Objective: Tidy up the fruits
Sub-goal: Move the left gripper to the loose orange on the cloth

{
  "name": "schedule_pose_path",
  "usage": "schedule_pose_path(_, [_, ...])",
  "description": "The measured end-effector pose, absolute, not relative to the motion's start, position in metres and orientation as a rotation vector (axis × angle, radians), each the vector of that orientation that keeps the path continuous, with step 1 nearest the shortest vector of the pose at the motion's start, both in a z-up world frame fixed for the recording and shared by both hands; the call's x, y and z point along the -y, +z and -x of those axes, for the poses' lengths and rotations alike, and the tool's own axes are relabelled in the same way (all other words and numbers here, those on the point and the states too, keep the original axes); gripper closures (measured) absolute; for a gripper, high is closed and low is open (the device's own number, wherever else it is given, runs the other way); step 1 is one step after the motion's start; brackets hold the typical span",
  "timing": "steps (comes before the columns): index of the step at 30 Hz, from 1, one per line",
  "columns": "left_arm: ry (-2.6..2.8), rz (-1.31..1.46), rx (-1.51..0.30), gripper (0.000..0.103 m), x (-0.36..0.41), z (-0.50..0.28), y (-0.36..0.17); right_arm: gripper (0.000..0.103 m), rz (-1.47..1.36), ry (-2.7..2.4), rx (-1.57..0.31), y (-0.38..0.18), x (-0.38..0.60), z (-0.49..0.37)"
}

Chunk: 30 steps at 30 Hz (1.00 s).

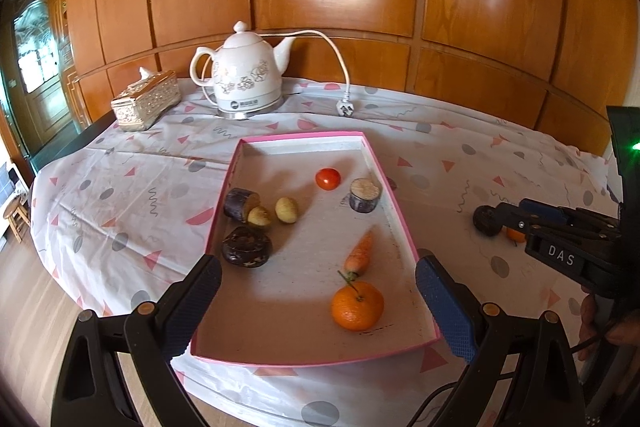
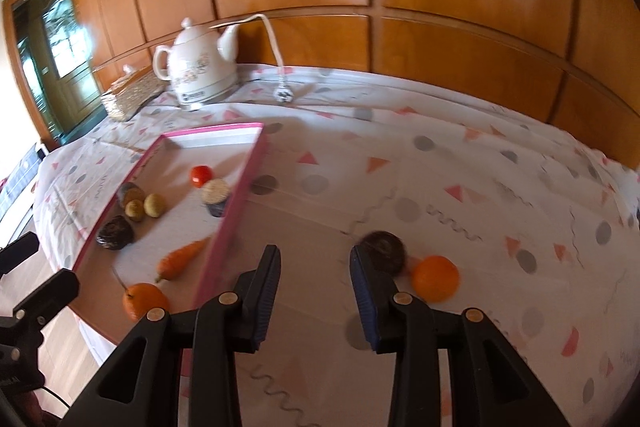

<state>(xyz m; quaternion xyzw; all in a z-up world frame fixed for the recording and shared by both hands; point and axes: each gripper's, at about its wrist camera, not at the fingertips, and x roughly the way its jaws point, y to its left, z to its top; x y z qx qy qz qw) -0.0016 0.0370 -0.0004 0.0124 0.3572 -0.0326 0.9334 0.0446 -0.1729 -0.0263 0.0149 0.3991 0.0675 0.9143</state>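
Observation:
A pink-rimmed tray (image 1: 394,203) (image 2: 244,183) lies on the table. In it are a mandarin with a stem (image 1: 357,305) (image 2: 145,301), a carrot (image 1: 359,253) (image 2: 180,261), a tomato (image 1: 327,179) (image 2: 201,175), two small yellowish fruits (image 1: 286,209), and several dark pieces (image 1: 247,247). My left gripper (image 1: 318,307) is open above the tray's near end, empty. My right gripper (image 2: 314,291) is open and empty over the cloth right of the tray. A dark round fruit (image 2: 385,250) and an orange (image 2: 435,278) lie just beyond its right finger (image 2: 366,299).
A white kettle (image 1: 248,75) (image 2: 198,71) with its cord and plug (image 1: 345,109) stands at the back, next to a gold tissue box (image 1: 145,101). A patterned tablecloth (image 2: 480,187) covers the table. Wood panelling runs behind. The right gripper shows in the left wrist view (image 1: 486,219).

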Motion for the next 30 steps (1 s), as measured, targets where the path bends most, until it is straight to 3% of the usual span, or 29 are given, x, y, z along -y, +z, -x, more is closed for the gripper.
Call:
schedule_pose_path(18, [-0.188,-0.08,-0.769,0.005,-0.006,-0.008,-0.005,0.067,-0.11,-0.062,-0.866,-0.047,0.248,-0.022])
schedule_pose_path(23, [-0.265,-0.095,-0.8,0.013,0.011,-0.015,-0.005,0.067,-0.137,-0.111,-0.879,-0.053,0.267,-0.013])
schedule_pose_path(30, [-0.339,-0.119,-0.837,0.016,0.034,-0.02,-0.009,0.067,-0.152,-0.169,-0.89,-0.06,0.292,0.001])
